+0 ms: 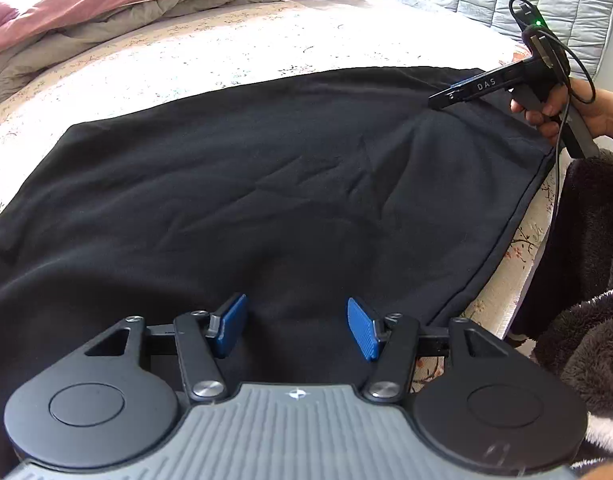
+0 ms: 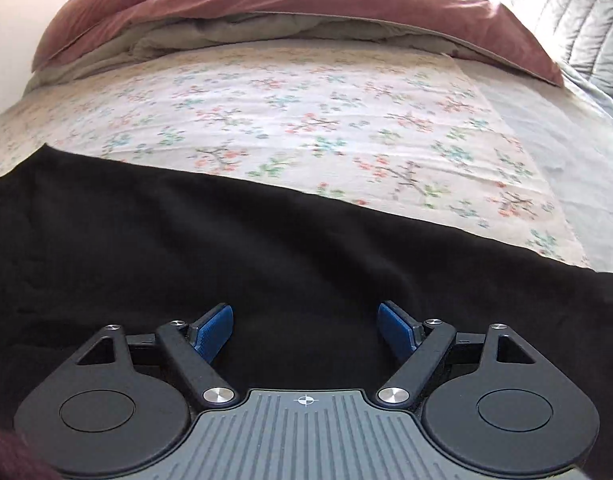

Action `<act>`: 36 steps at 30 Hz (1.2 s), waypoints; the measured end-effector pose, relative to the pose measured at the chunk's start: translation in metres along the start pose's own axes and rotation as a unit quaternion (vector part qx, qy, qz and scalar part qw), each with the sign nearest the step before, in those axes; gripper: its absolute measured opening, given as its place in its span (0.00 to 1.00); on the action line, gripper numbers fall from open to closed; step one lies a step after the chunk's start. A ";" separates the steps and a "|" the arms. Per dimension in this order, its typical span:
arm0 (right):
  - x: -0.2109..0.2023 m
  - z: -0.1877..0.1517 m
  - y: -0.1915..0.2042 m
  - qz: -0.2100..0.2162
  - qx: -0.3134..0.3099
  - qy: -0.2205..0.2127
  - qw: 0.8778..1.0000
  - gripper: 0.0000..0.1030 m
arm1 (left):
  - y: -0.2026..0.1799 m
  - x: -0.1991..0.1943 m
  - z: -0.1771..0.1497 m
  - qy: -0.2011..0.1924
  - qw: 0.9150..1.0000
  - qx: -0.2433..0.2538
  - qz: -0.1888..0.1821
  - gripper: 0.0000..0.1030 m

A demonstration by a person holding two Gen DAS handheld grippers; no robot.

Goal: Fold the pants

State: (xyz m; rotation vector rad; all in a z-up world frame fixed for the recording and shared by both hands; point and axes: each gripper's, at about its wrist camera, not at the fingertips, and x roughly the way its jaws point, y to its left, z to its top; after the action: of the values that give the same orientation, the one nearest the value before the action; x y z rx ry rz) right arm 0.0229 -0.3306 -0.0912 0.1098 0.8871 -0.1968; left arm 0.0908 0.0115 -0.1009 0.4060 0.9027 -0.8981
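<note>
— Lying flat on the bed [image 2: 306, 120], the black pants [image 1: 266, 184]; both tools over them?
— Yes; left tool [image 1: 296, 328] and right tool [image 2: 305, 334] spread wide, gripping nothing.

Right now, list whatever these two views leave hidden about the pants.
- Pants: left end cut off by the left wrist view's edge.
- Near edge: hidden under the left claw and right claw bodies.
- Waistband, leg openings: no detail readable in the black fabric.
</note>
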 end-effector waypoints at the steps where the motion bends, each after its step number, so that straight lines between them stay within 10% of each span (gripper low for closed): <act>1: -0.003 -0.001 -0.023 -0.008 0.015 0.002 1.000 0.78 | 0.001 -0.001 -0.002 0.000 1.000 -0.002 -0.002 0.65; 10: -0.014 0.007 -0.155 -0.146 0.136 0.013 0.980 0.79 | -0.009 0.005 0.008 0.013 1.000 -0.006 0.023 0.68; 19: -0.050 -0.032 -0.094 -0.066 0.065 0.002 0.996 0.81 | -0.032 0.014 0.015 -0.029 0.999 -0.021 -0.014 0.69; 28: -0.066 -0.066 -0.096 -0.081 0.019 0.059 0.995 0.82 | -0.048 0.001 0.001 -0.005 1.000 0.007 -0.004 0.72; 36: -0.110 -0.058 -0.149 -0.045 0.134 0.080 0.987 0.77 | -0.053 -0.023 -0.005 -0.025 0.999 -0.004 0.022 0.72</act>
State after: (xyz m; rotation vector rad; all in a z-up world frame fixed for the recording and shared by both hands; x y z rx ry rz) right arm -0.1205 -0.4526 -0.0441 0.3401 1.0235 -0.3961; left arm 0.0385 -0.0050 -0.0821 0.3931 0.8480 -0.8608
